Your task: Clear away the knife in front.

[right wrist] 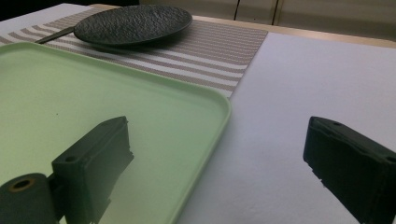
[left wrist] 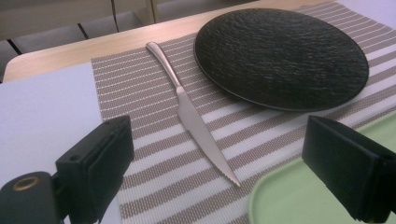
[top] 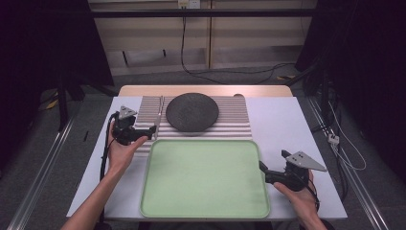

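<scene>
Ahead of the left tool [left wrist: 219, 158], between its wide-open, empty jaws, a knife [left wrist: 191, 112] lies flat on the striped mat [left wrist: 140, 93], just beside the black plate [left wrist: 280, 56]. Slim, smooth steel with a serrated tip, it could skid or pivot under a pinch, and the green tray [left wrist: 303, 200] rim crowds one jaw. The right tool [right wrist: 219, 172] hangs open and empty over the desk [right wrist: 317, 84].

Silver knife [left wrist: 192, 116] flat on striped placemat [left wrist: 140, 93], just beside black textured plate [left wrist: 280, 56]
</scene>
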Available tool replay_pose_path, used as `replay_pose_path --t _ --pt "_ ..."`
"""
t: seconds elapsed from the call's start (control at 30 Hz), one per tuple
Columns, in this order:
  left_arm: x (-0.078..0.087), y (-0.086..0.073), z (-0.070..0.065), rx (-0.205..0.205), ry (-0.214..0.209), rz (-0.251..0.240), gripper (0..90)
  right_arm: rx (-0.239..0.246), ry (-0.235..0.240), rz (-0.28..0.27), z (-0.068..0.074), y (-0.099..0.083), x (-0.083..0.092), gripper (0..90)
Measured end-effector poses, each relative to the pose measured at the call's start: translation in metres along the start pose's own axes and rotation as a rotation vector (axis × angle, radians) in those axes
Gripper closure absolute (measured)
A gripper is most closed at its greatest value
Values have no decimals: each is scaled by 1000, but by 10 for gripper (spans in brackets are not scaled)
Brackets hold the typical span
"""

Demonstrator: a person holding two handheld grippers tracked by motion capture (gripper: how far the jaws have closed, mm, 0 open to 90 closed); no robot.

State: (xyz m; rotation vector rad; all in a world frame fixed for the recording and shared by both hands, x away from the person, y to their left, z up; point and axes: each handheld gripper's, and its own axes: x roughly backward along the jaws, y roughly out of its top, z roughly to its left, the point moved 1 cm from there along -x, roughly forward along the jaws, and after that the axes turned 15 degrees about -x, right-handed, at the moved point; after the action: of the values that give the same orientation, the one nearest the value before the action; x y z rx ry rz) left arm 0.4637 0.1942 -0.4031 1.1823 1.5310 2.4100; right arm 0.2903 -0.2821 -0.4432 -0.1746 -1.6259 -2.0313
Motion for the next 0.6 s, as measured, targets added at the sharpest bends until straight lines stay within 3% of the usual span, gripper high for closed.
replay_pose_path --t 0.1,0.47,0.6 --pt "-10 6 4 4 -10 22 166 0 3 2 0 0 0 74" --pt "-46 21 20 22 -6 106 112 7 8 2 1 0 -1 74" --pt "-56 27 25 11 3 127 119 13 5 6 1 0 -1 74"
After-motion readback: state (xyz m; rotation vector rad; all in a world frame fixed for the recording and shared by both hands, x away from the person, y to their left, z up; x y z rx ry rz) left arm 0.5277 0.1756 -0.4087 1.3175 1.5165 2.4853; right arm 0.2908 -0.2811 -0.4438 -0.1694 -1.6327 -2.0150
